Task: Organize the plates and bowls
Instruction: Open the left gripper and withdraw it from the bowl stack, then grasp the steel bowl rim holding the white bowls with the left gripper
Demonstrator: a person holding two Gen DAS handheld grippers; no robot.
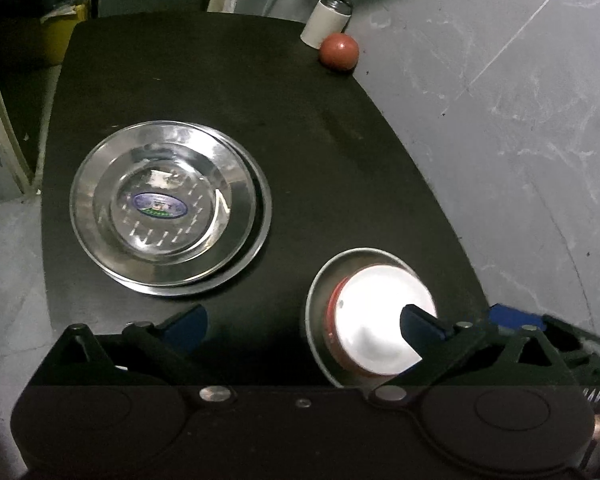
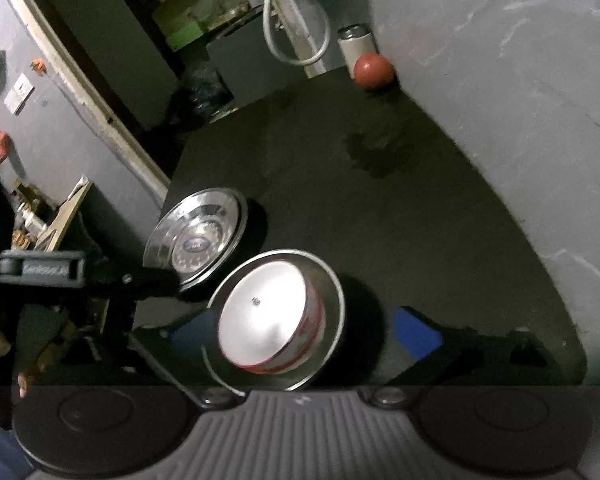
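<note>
One black table (image 1: pixel 300 128) is carrying everything. Two steel plates (image 1: pixel 168 204) are sitting stacked at its left side, the upper one shifted slightly off the lower. One steel bowl (image 1: pixel 320 312) is sitting near the front edge, holding one red-rimmed white bowl (image 1: pixel 376 332). One white can (image 1: pixel 326 20) and one red ball (image 1: pixel 339 52) are resting at the far corner, touching. The left gripper (image 1: pixel 304 324) is hanging spread wide, empty, one finger overlapping the white bowl. The right gripper (image 2: pixel 300 332) is gaping around the steel bowl, not clamping.
</note>
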